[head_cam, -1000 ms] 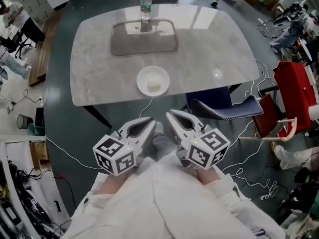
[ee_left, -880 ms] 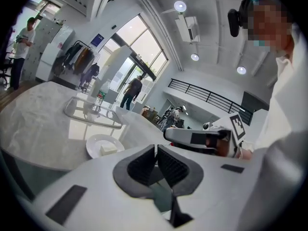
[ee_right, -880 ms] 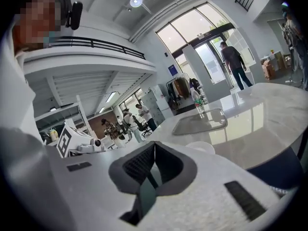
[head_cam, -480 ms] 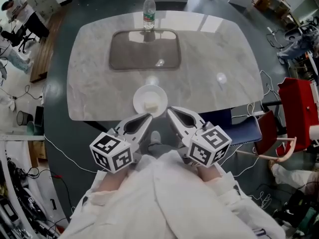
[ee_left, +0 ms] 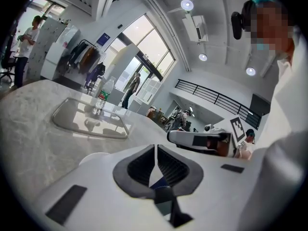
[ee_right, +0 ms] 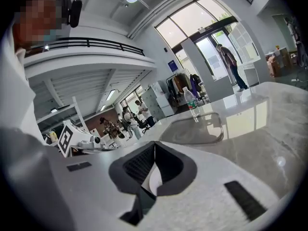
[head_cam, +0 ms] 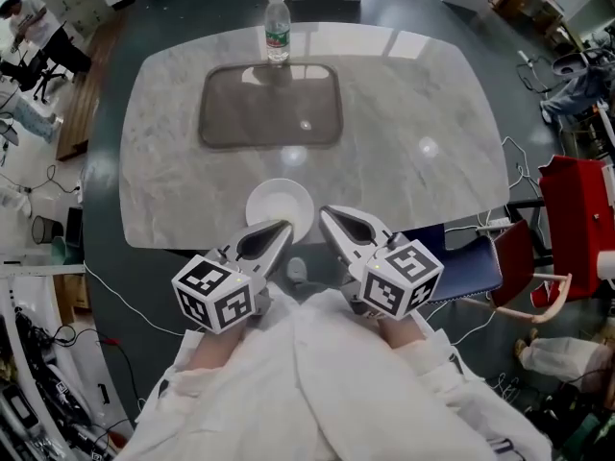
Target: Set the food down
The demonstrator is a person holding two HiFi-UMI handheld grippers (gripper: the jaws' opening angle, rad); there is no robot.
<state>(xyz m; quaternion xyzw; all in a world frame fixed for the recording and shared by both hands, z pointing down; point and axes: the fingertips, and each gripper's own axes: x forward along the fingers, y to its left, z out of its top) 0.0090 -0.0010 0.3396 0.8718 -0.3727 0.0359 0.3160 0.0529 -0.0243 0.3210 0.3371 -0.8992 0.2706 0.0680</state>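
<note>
A white plate (head_cam: 277,205) sits at the near edge of the marble table (head_cam: 413,113). Any food on it is too pale to make out. My left gripper (head_cam: 285,227) is held just before the plate's near rim, covering part of it, with its jaws shut and nothing between them. My right gripper (head_cam: 325,213) is beside the plate's right edge, also shut and empty. In the left gripper view the jaws (ee_left: 155,146) meet, and the plate's rim (ee_left: 94,157) shows over them. The right gripper view shows its jaws (ee_right: 154,144) pressed together.
A grey tray (head_cam: 271,105) lies in the middle of the table with a water bottle (head_cam: 277,27) standing behind it. A blue chair (head_cam: 471,262) is at the table's near right, and a red object (head_cam: 577,219) is further right. Cables run across the floor.
The table and plate have drawn nearer to me, so the plate now lies right at the gripper tips. Both grippers stayed shut and side by side.
</note>
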